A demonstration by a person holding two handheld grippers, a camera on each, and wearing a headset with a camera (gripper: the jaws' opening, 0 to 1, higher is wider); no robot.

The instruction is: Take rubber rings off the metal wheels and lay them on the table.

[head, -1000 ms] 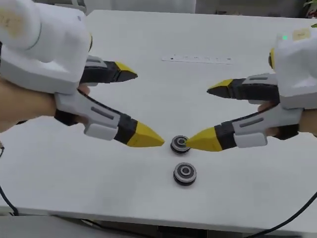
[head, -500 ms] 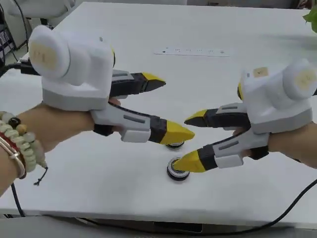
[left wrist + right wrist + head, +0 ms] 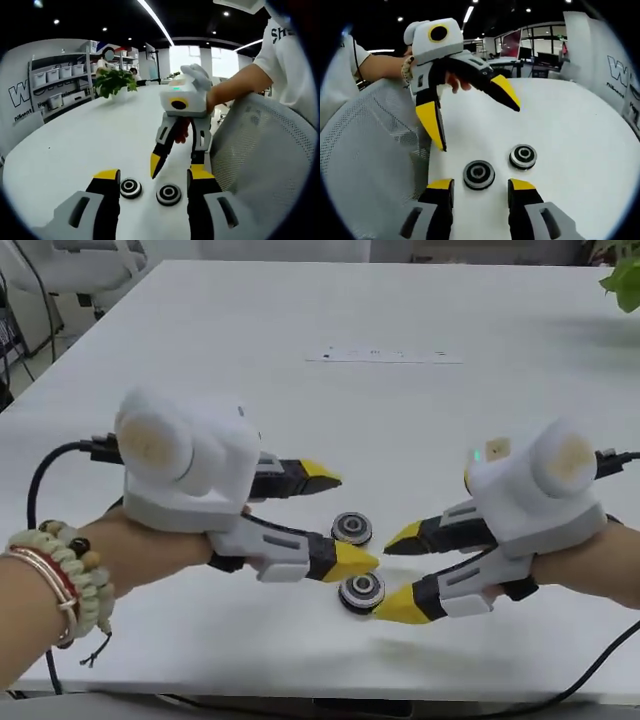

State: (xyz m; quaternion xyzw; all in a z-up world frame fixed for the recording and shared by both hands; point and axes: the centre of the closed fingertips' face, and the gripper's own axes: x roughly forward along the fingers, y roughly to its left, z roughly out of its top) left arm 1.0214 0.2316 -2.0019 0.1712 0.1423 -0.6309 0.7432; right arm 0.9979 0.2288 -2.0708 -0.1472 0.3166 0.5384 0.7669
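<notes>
Both wheels lie flat on surface (image 3: 300,410), axles up, rubber rings (image 3: 466,174) still on. Near wheel (image 3: 361,591) sits just beside far wheel (image 3: 352,528), btwn the two claws. L claw (image 3: 355,520) wide open, empty. R claw (image 3: 383,580) also wide open, empty, lower tip right by near wheel. In right gripper view near wheel is dead ahead, centred btwn jaws. R claw looks nearer, better lined up for the grab.
</notes>
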